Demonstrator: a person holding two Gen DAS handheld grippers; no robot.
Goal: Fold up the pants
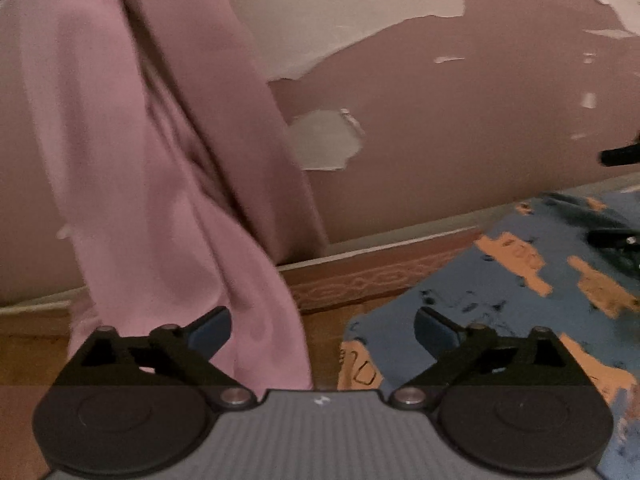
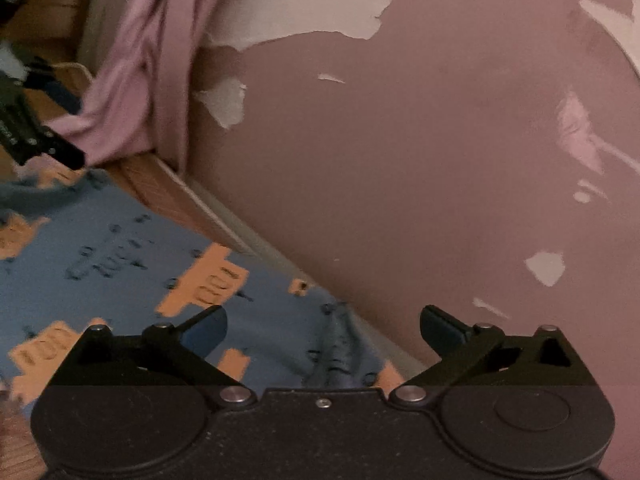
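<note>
**Pants spread out, no fold visible yet**

The blue pants (image 2: pixel 120 248) with orange prints lie spread on the wooden floor (image 1: pixel 36 328) by the wall (image 2: pixel 400 140). Both the left tool (image 1: pixel 322 332) and right tool (image 2: pixel 322 330) gape wide and empty above the cloth. Blur hides the far edges, but folding seems barely begun. A pink curtain (image 1: pixel 160 140) hangs nearby.
</note>
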